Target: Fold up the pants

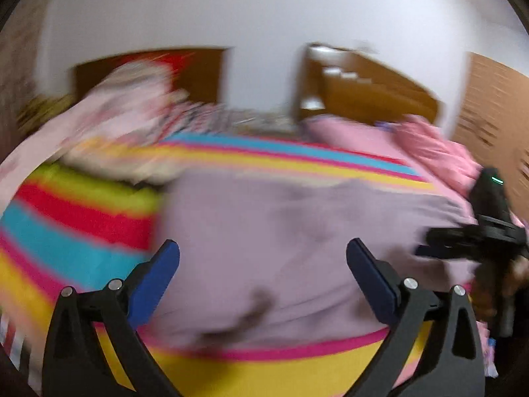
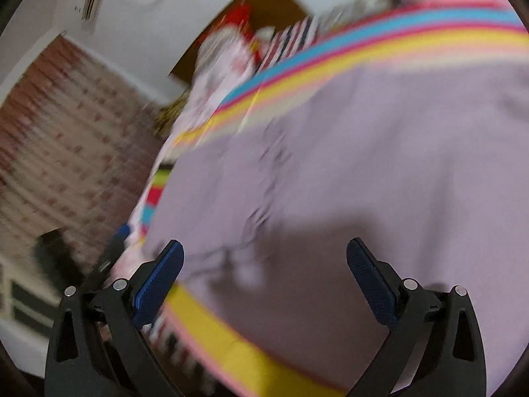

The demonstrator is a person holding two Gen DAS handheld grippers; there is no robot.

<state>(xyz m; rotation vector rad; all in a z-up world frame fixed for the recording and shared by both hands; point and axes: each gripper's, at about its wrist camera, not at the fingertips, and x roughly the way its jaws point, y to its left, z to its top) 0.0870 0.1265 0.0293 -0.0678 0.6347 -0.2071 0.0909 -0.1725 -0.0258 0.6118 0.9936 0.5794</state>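
Nearest the lens, the left gripper [image 1: 263, 264] has its blue pads [image 1: 155, 284] spread wide with nothing between them, tilted down over the lilac pants [image 1: 297, 231]. The pants lie flat on a striped bedspread [image 1: 76, 218], below and ahead of the jaws, not touching them. The right gripper [image 2: 264, 264] is likewise wide open and empty, angled down and rolled to one side, hovering above the same cloth. In the left view it shows at the pants' right edge. Both views are blurred.
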